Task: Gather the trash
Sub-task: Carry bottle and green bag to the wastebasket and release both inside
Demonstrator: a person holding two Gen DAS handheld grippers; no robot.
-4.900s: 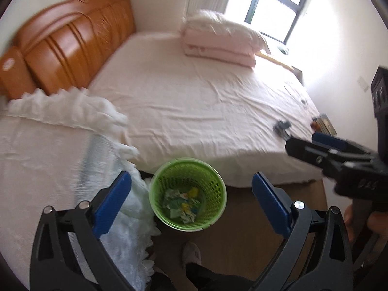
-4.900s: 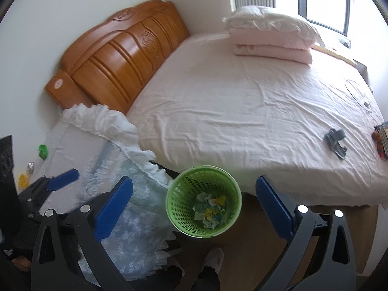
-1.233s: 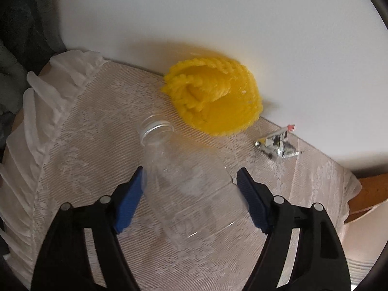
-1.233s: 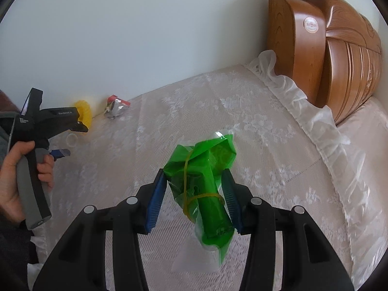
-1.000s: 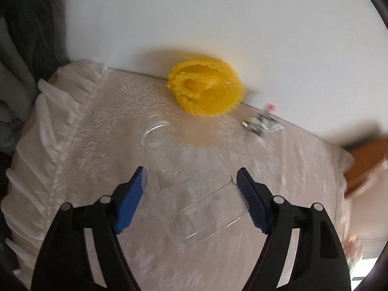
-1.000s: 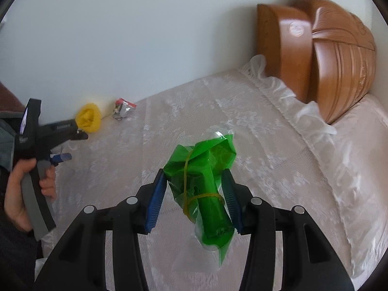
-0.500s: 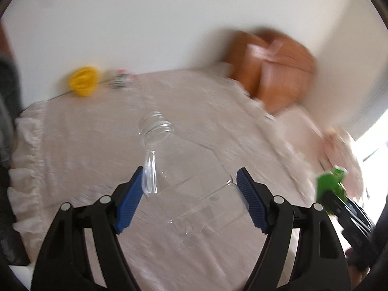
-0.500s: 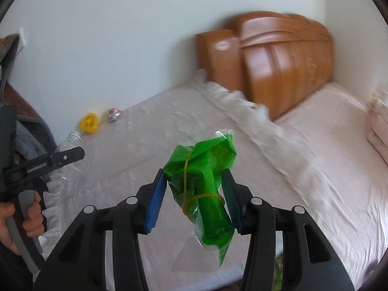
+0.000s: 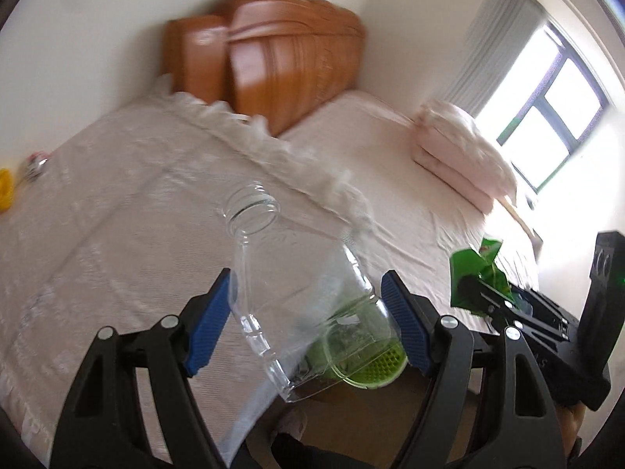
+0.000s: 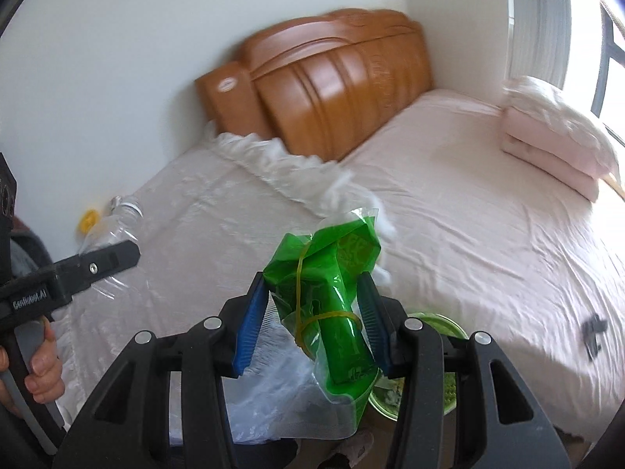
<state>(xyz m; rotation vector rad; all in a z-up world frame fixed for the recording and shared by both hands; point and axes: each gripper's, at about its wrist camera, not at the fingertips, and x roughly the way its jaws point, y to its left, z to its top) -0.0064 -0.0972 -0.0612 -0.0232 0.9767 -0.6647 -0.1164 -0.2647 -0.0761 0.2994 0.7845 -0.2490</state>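
My left gripper [image 9: 304, 312] is shut on a clear, capless plastic bottle [image 9: 297, 285], held in the air with its mouth pointing away. My right gripper [image 10: 312, 324] is shut on a crumpled green plastic wrapper [image 10: 328, 285] bound with yellow rubber bands. The green mesh waste basket [image 9: 371, 367] stands on the floor below, seen through the bottle; in the right wrist view its rim [image 10: 449, 324] shows just behind the wrapper. The right gripper with the wrapper [image 9: 476, 273] appears at the right of the left wrist view. At the left of the right wrist view the left gripper [image 10: 97, 262] carries the bottle [image 10: 117, 215].
A lace-covered surface [image 9: 97, 234] lies beside the bed [image 10: 488, 215] with its wooden headboard [image 10: 332, 90]. A yellow item [image 9: 4, 193] and a small wrapper [image 9: 35, 162] lie by the wall. Folded pink bedding [image 9: 461, 148] sits near the window. A small dark object [image 10: 591, 332] lies on the bed.
Both grippers swung away from the wall toward the bed with the bottle and green wrapper still held. The green basket has come into view below them.
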